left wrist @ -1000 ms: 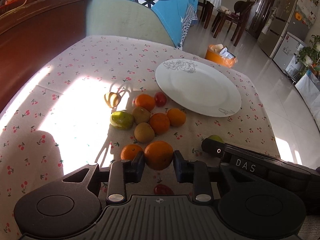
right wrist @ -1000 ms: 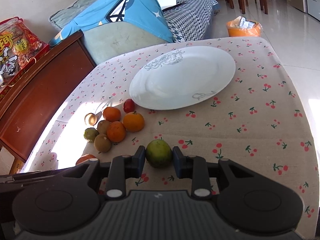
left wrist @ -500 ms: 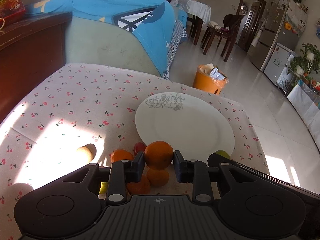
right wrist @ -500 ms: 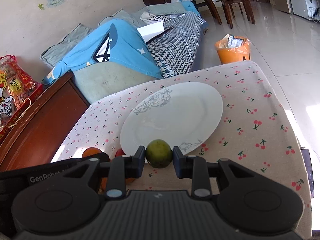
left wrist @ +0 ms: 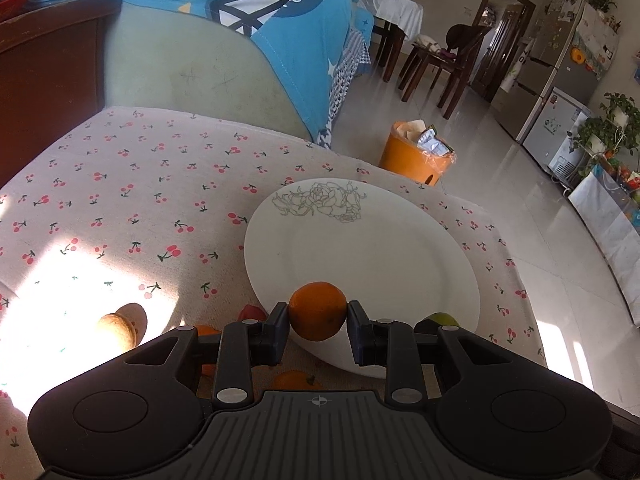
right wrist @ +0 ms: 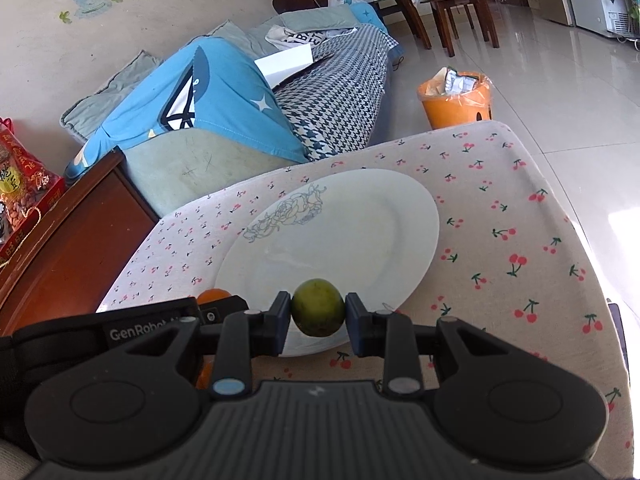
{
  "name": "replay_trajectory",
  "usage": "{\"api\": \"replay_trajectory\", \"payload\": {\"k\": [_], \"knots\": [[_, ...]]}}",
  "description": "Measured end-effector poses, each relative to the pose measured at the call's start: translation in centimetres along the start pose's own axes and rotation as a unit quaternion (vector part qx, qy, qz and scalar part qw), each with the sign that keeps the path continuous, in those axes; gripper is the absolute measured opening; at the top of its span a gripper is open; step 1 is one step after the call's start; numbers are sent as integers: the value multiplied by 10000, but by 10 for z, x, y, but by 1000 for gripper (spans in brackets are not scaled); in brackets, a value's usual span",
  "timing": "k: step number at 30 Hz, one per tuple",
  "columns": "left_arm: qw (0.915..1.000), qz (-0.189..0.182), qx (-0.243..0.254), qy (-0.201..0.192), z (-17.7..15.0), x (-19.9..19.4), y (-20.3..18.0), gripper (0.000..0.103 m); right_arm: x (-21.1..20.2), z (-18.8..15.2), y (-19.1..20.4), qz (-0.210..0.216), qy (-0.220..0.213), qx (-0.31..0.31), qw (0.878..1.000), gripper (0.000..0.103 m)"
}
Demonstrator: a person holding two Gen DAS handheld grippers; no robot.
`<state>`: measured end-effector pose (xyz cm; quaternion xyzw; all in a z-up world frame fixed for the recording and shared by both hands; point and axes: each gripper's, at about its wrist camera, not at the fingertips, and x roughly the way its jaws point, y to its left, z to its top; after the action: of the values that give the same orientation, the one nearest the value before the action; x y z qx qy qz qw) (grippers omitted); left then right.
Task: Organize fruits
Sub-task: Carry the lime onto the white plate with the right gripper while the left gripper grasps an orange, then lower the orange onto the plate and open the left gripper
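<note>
Now carried forward over the near rim of one white plate [left wrist: 372, 240]: one orange [left wrist: 317, 311] pinched in the left gripper [left wrist: 318, 326], one green fruit [right wrist: 317, 307] pinched in the right gripper [right wrist: 317, 322]. Both level, side by side. Four fruits on the tablecloth [left wrist: 120, 200], near left.

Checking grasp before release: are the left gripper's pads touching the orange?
Touching. The left wrist view shows the orange pinched in the left gripper, both pads pressed against its sides with no gap, above the near rim of the plate.
</note>
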<state>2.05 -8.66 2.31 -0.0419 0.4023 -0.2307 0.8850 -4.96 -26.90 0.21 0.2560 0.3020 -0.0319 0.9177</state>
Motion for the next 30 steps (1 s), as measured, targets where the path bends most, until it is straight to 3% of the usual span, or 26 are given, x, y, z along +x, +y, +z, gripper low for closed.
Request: {"api": "replay_trajectory", "payload": {"k": [6,8,10,30], "knots": [[9999,145,57,-68,2,0,-2,35,-1,2,0,7,-87,40,10000,33],[9997,209,-14,-77,3,-3,-1,49,-1,1,0,-5,-85,58,9999,33],[9997,215,-99,-115,4,-6,2,55,-2,2,-1,-2,-88,89,9999,33],[9976,674,-13,154,-20,-54,10,63,-30,-19,20,74,208,-475,9986,37]]}}
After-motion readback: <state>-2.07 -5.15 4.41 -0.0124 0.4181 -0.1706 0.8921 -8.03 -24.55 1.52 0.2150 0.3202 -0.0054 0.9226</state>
